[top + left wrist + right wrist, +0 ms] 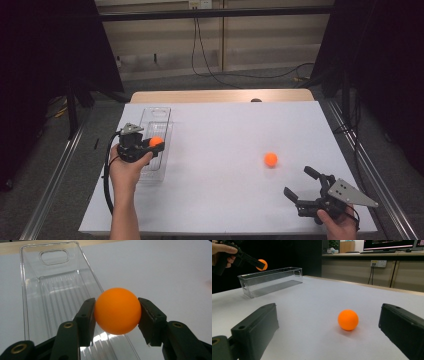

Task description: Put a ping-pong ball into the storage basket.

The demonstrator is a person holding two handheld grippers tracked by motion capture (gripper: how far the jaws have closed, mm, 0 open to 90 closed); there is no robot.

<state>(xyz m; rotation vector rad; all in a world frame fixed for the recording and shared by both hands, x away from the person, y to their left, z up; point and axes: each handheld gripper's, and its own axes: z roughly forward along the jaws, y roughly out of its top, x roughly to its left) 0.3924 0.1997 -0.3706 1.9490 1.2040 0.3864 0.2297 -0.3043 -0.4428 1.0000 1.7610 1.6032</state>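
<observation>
The left gripper (150, 145) is clamped on one ball (117, 311) above the bin (32, 305), not yet dropped; the second ball (270, 159) lies well right of the bin, before the right gripper (300, 182), its jaws apart.

The left gripper (154, 145) clamps a small orange ball (156, 141) over the clear plastic tray (159, 114) at left; another orange ball (270, 159) lies right, near the wide-jawed right gripper (300, 183).

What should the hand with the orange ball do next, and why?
Probably open the left gripper and let the held ball drop, because it hangs just above the clear bin. The other ball waits on the table near the open right gripper.
</observation>
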